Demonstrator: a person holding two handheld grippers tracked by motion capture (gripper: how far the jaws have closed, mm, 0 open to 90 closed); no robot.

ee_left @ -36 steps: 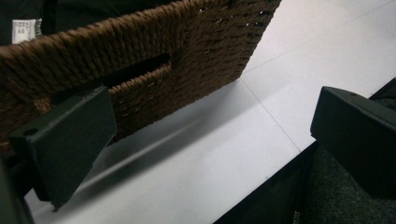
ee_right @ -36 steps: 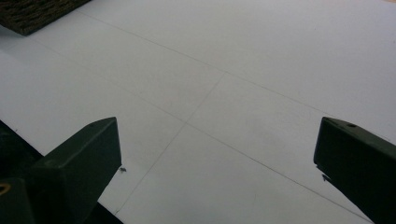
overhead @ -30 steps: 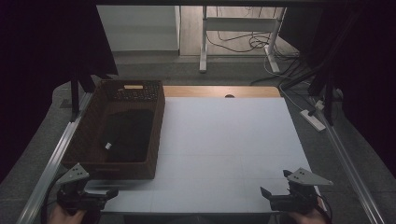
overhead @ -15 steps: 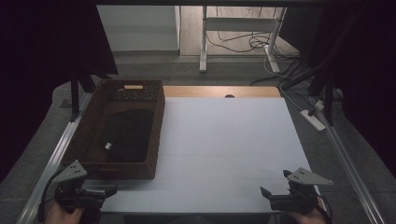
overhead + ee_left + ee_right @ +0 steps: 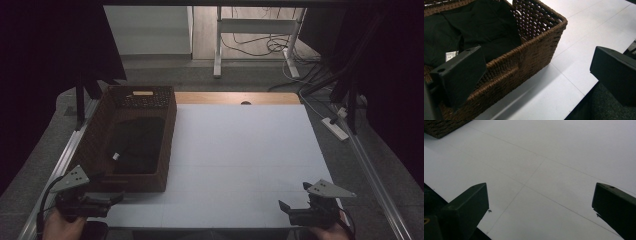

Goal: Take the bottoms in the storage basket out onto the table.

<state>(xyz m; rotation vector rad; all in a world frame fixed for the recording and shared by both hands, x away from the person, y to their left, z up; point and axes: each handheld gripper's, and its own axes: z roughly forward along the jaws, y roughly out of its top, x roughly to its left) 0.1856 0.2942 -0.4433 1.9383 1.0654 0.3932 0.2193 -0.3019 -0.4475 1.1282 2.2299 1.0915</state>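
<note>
Lying folded in the bottom of the wicker basket [image 5: 134,142], the black garment [image 5: 137,145] with its small white label [image 5: 451,55] is taken as the thing to be fetched; the basket stands on the left part of the white table [image 5: 250,155]. The left gripper [image 5: 107,200] is held at the near edge, just beside the basket's near wall, its fingers [image 5: 461,75] spread wide apart and empty. The right gripper [image 5: 286,209] is held well apart from it, at the near right corner, its fingers [image 5: 466,207] likewise apart over bare table.

From here, the chief risk is judged to be the basket wall: a low approach by the left gripper could strike the woven rim and shove or tip the basket. The cloth is dark and poorly lit, so its folds are hard to read, possibly several layers; a shallow pinch might catch one layer alone and let the rest drag out unevenly.
</note>
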